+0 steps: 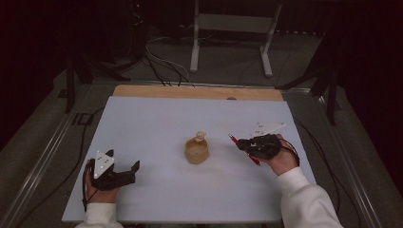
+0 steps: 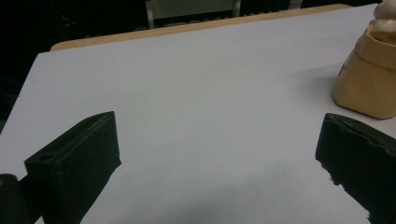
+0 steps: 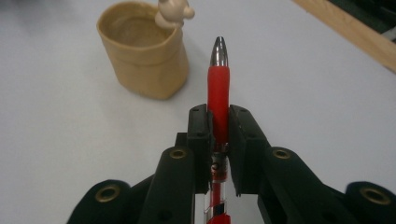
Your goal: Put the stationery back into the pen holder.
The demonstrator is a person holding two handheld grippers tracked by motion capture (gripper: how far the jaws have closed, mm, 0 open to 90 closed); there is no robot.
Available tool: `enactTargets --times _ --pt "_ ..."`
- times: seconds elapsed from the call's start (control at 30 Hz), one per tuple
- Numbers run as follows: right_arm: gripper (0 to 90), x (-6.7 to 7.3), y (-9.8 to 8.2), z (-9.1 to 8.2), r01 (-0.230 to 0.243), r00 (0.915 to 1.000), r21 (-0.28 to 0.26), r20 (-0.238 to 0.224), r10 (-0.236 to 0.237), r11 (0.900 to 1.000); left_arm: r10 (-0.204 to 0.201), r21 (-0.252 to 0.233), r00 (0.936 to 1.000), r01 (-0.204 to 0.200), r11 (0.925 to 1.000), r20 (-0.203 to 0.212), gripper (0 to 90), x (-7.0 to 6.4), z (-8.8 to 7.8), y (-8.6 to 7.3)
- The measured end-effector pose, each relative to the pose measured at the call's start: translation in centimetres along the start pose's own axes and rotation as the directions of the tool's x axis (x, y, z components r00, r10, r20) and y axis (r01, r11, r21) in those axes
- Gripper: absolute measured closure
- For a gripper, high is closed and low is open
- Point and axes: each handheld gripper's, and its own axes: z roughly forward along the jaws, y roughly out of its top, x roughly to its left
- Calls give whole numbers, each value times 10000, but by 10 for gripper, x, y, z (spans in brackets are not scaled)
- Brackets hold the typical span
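- Counting one red pen (image 3: pixel 219 88), one tan cup (image 1: pixel 196 151), two grippers.
- Right gripper (image 3: pixel 218 140): fingers clenched on the pen, silver tip toward the cup, held above the bench (image 1: pixel 157 118).
- Left gripper (image 1: pixel 124 172): fingers released, empty, low over the bench.
- Cup upright, mid-bench, small figure on its rim.

Pen (image 3: pixel 218 88), holder (image 3: pixel 142 56), table (image 1: pixel 157 118): materials
Glossy red rubbery grip, shiny metal tip; matt tan holder, paper-like look; smooth matt pale tabletop, wood edge.
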Motion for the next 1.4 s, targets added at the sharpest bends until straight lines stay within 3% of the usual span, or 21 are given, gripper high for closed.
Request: enactTargets --times 0.63,1.07,1.4 --pt "807 3 19 3 -277 9995 -985 113 289 9948 -51 5 10000 51 10000 26 3 0 0 0" --pt "807 6 38 5 -354 9990 -1699 213 396 9848 -70 5 10000 70 10000 32 3 1 1 0" --pt "807 7 47 10 -481 9985 -1956 155 522 9795 -58 25 10000 57 10000 46 3 1 1 0"
